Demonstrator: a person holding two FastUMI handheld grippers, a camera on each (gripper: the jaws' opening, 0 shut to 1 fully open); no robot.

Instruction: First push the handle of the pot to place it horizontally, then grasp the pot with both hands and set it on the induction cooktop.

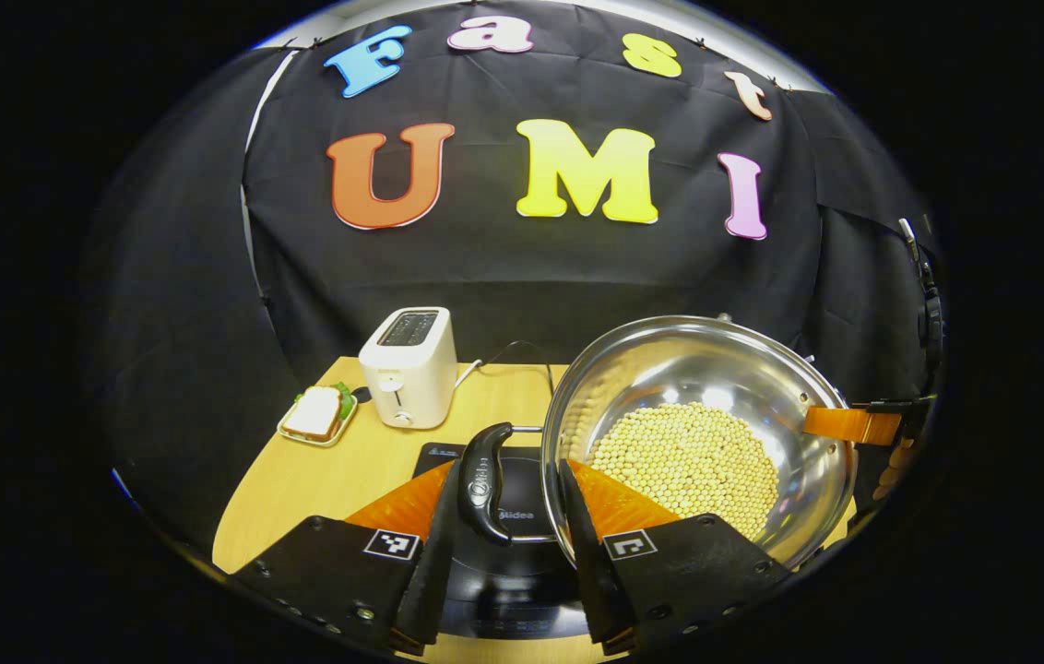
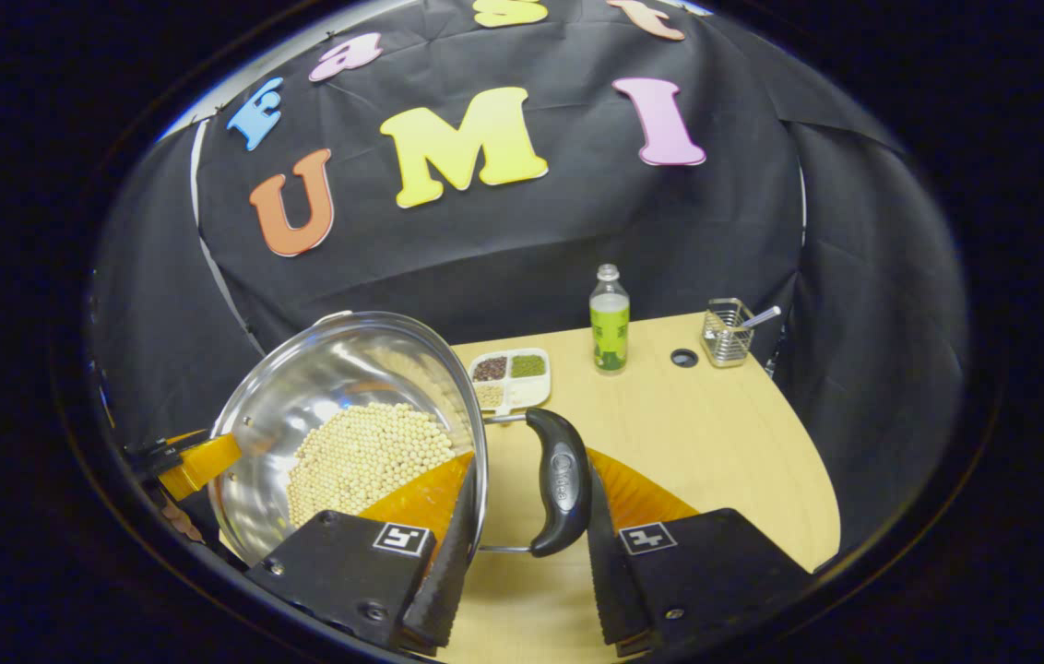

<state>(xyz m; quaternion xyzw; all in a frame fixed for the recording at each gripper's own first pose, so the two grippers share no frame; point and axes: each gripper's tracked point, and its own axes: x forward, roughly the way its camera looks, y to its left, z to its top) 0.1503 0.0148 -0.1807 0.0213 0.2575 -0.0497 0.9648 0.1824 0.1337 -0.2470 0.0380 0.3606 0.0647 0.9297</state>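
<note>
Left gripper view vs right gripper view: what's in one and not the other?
Left gripper view: toaster, sandwich plate, induction cooktop under the pot's handle.
Right gripper view: bottle, divided tray, wire holder.
Both: steel pot holding pale beads, wooden table, and each hand-held gripper straddling one black pot handle.

Shiny steel pot (image 1: 743, 369), matt wooden table (image 2: 716, 433)

Toaster (image 1: 409, 367) at table's (image 1: 301, 470) back edge, sandwich plate (image 1: 317, 415) left of it, cooktop (image 1: 508, 544) in front, bottle (image 2: 610, 320) and rack (image 2: 728, 333) at far edge, divided tray (image 2: 510, 376) left of bottle.
</note>
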